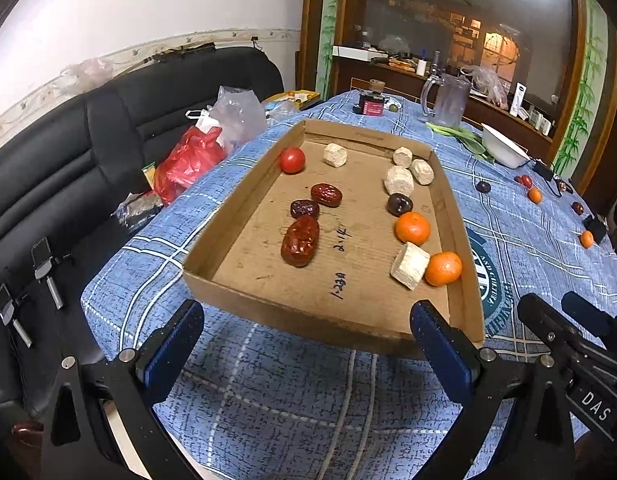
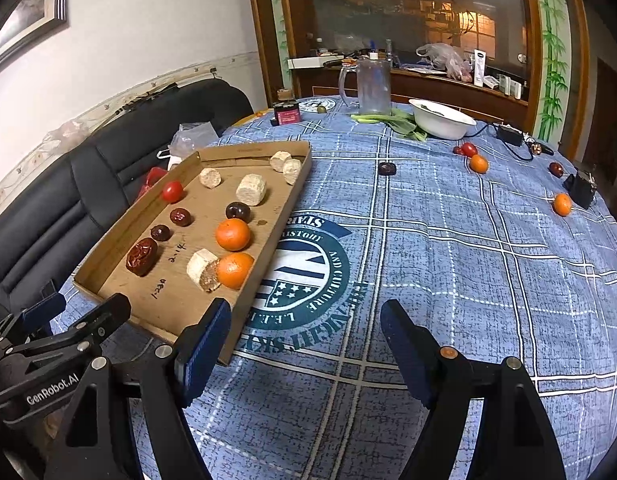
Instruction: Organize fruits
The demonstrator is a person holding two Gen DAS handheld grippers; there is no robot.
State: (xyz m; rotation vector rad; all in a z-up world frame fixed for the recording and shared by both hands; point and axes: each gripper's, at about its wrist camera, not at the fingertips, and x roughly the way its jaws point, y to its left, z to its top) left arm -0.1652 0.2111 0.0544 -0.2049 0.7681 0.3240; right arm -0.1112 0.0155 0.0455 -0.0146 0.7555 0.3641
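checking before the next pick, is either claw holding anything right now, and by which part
Nothing is held. The left claw and the right claw are both open and empty above the tablecloth.

Matt cardboard tray; seemingly cotton tablecloth

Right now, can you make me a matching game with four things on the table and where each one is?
Things:
1. cherry tomato
2. white bowl
3. clear plastic mug
4. two oranges touching a pale chunk

Places:
A. on green leafy vegetables
B. far left corner of the cardboard tray
C. right side of the tray
D. behind the vegetables, far edge of the table

Pairs: 1-B, 2-A, 3-D, 4-C
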